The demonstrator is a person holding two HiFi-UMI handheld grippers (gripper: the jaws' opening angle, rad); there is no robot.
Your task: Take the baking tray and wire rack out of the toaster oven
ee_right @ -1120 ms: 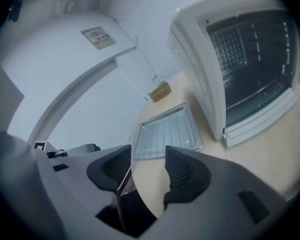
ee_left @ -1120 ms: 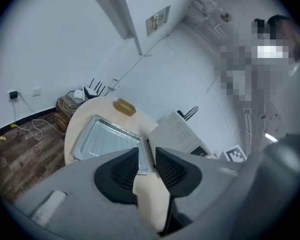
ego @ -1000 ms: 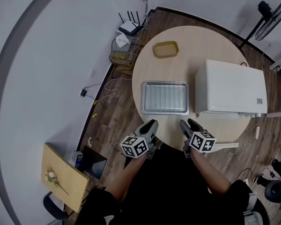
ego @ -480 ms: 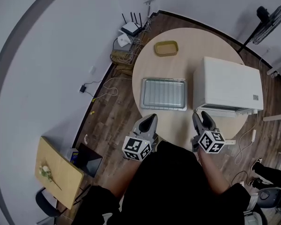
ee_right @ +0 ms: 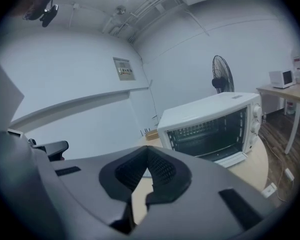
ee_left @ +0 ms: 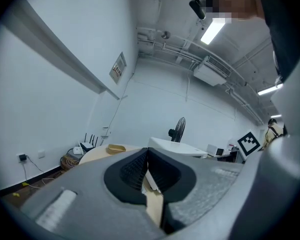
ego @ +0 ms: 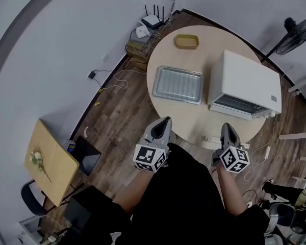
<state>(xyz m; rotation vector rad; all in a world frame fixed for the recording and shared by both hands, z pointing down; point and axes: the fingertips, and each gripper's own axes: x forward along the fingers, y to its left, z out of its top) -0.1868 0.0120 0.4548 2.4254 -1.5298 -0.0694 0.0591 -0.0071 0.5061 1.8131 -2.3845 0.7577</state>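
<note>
The metal baking tray (ego: 177,84) lies flat on the round table (ego: 204,121), left of the white toaster oven (ego: 247,83). Fine wire lines of a rack show inside the tray. The oven's door hangs open toward me and its dark inside (ee_right: 215,134) looks bare apart from the side ribs. My left gripper (ego: 164,122) is off the table's near edge, shut and holding nothing, as its own view shows (ee_left: 147,153). My right gripper (ego: 227,129) is near the oven's front corner; its jaws (ee_right: 147,155) have just closed on nothing.
A yellow dish (ego: 186,41) sits at the table's far side. Cables and a router (ego: 152,20) lie on the wood floor beyond. A standing fan (ego: 298,34) is behind the oven. A small wooden table (ego: 48,162) and a chair stand at the left.
Both grippers have drawn back from the table's edge toward the person and risen. The right jaws went from open to shut. Tray and oven have kept their places.
</note>
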